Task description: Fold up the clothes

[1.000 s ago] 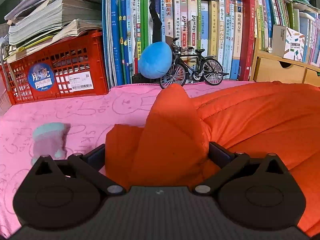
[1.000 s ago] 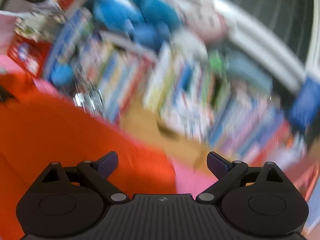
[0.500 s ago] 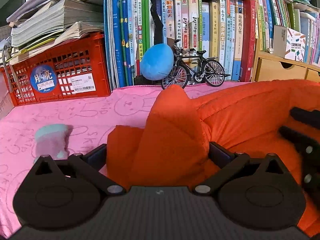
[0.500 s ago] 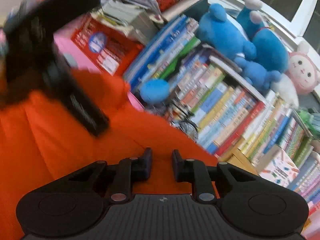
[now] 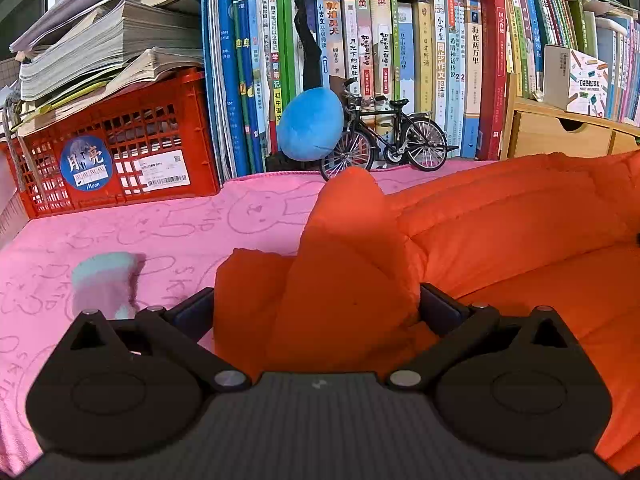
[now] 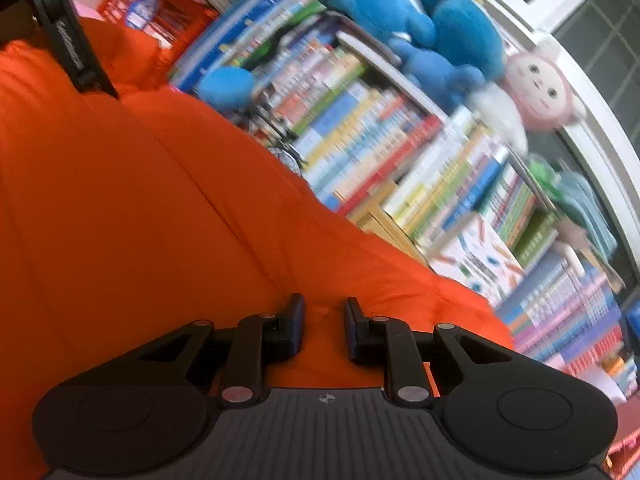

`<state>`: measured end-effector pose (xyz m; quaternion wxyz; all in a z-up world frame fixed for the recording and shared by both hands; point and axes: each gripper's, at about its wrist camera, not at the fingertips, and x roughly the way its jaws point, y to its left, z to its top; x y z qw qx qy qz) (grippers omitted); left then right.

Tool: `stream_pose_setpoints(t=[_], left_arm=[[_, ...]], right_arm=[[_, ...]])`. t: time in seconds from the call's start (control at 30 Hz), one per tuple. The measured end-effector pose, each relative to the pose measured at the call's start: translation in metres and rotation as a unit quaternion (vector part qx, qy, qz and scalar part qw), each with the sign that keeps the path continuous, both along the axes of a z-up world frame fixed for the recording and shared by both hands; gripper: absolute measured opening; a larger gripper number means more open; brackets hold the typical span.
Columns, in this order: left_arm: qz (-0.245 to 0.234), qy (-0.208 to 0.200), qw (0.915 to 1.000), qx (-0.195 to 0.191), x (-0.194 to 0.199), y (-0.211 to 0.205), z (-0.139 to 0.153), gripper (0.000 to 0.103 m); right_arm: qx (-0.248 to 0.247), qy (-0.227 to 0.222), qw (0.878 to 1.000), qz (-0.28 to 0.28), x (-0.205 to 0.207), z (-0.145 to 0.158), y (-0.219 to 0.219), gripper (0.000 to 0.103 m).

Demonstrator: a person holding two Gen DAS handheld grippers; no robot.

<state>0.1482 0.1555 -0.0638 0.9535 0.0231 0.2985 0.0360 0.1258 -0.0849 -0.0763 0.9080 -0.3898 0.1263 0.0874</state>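
Seemingly, orange jacket (image 5: 352, 264) between both jaws

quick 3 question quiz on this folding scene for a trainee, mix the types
1. True or false: the left gripper has bunched fabric of the puffy orange quilted jacket between its jaws.
2. What stands beside the round blue plush ball: A) black model bicycle B) a lamp C) a mug?
3. Fill in: the red plastic crate sits on a ____ cloth.

Key: 1 true; 2 A; 3 pink.
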Motion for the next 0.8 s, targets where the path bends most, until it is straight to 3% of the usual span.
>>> stream_pose_setpoints(t=[0.33,0.8], left_arm=[[-0.004,0.002,1.0,-0.008,0.0,0.002,0.0,0.103],[-0.008,0.005,0.9999,-0.014,0.001,0.004,0.0,0.103]], right_arm=[[0.022,0.039,0.994,-0.099,0.013,-0.001,-0.078,0.022],[0.048,0.091,0.98,-0.172,0.024,0.012,-0.085,0.022]])
